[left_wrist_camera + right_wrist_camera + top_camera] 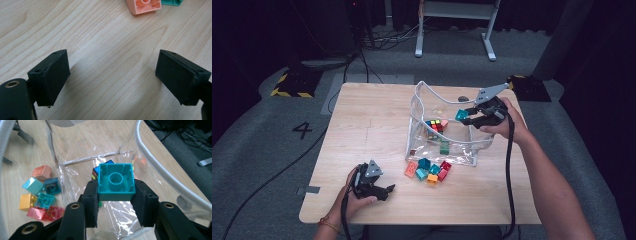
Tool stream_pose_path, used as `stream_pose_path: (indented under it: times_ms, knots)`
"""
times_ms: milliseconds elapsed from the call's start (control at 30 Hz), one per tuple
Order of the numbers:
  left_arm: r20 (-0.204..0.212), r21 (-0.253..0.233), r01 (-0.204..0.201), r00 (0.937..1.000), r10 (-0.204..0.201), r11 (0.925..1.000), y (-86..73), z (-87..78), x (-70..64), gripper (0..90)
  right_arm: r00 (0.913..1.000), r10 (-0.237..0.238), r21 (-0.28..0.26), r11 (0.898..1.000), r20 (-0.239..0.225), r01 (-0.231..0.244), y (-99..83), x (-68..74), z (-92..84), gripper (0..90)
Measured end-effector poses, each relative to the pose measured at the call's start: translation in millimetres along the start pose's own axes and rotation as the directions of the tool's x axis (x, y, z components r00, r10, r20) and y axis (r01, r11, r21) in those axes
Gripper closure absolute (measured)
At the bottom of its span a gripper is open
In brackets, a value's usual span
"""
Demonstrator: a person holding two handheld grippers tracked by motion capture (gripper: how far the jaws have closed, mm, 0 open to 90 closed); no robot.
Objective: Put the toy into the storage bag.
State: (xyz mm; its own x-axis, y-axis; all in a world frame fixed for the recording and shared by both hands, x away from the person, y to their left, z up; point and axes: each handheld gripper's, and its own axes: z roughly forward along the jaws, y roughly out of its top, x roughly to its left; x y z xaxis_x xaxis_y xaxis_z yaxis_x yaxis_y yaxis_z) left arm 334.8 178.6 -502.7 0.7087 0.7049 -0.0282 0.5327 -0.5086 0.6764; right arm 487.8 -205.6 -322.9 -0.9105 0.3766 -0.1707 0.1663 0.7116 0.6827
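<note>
Above the clear bag (472,145) at centre right, the right gripper (468,116) clamps a teal block (115,182); several blocks already lie inside. At lower centre a pile (429,171) remains on the table, and the left gripper (387,191) rests there with jaws apart, empty.

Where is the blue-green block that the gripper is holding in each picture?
High view: the teal block is right of centre, in the right gripper over the clear bag.
Right gripper view: it is at the centre, pinched between the black jaws.
Left gripper view: bare table and a peach block.
Shared landmark: the peach block.
</note>
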Motion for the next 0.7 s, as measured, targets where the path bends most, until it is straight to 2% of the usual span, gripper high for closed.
stream_pose_path:
  times_ms: [100, 133, 200, 267, 300, 367, 433, 467, 567, 633, 700]
  knots:
    - [0.0, 0.0, 0.0, 1.0, 0.0, 1.0, 0.0, 0.0, 0.0, 12.2, 0.9997, -0.023, 0.046, 0.999, -0.007, 0.024, 4.7, -1.2, 8.5, 59.0]
    - [0.0, 0.0, 0.0, 1.0, 0.0, 1.0, 0.0, 0.0, 0.0, 12.2, 0.9989, -0.047, 0.066, 0.997, -0.007, 0.048, 5.4, -1.8, 11.8, 59.0]
    - [0.0, 0.0, 0.0, 1.0, 0.0, 1.0, 0.0, 0.1, 0.0, 12.2, 0.9981, -0.06, 0.12, 0.991, -0.014, 0.062, 6.1, -3.1, 17.8, 59.0]
    - [0.0, 0.0, 0.0, 1.0, 0.0, 1.0, 0.0, 0.0, 0.0, 12.2, 0.9974, -0.071, 0.133, 0.988, -0.015, 0.072, 6.0, -4.3, 21.2, 59.1]
    - [0.0, 0.0, 0.0, 1.0, 0.0, 1.0, 0.0, 0.0, 0.0, 12.2, 0.9978, -0.063, 0.174, 0.983, -0.022, 0.066, 5.4, -6.8, 26.4, 59.0]
    - [0.0, 0.0, 0.0, 1.0, 0.0, 1.0, 0.0, 0.0, 0.0, 12.2, 0.9976, -0.061, 0.189, 0.98, -0.033, 0.066, 4.2, -9.0, 30.8, 59.0]
    - [0.0, 0.0, 0.0, 1.0, 0.0, 1.0, 0.0, 0.0, 0.0, 12.2, 0.9963, -0.079, 0.213, 0.973, -0.033, 0.084, 2.8, -12.6, 34.9, 59.0]
    - [0.0, 0.0, 0.001, 1.0, -0.001, 1.0, 0.0, 0.0, 0.0, 12.2, 0.9969, -0.074, 0.237, 0.968, -0.028, 0.079, 2.8, -13.1, 35.1, 59.0]
    - [0.0, 0.0, 0.0, 1.0, 0.0, 1.0, 0.0, 0.0, 0.0, 12.2, 0.9966, -0.073, 0.26, 0.962, -0.039, 0.08, 0.1, -15.0, 36.3, 59.0]
    - [0.0, 0.0, 0.0, 1.0, 0.0, 1.0, 0.0, 0.0, 0.0, 12.2, 0.9979, -0.054, 0.272, 0.96, -0.035, 0.062, -2.4, -16.1, 35.2, 59.0]
    - [0.002, -0.002, 0.0, 1.0, 0.0, 1.0, -0.1, 0.3, 0.1, 12.2, 0.998, -0.057, 0.284, 0.957, -0.028, 0.063, -5.4, -18.5, 33.1, 59.0]
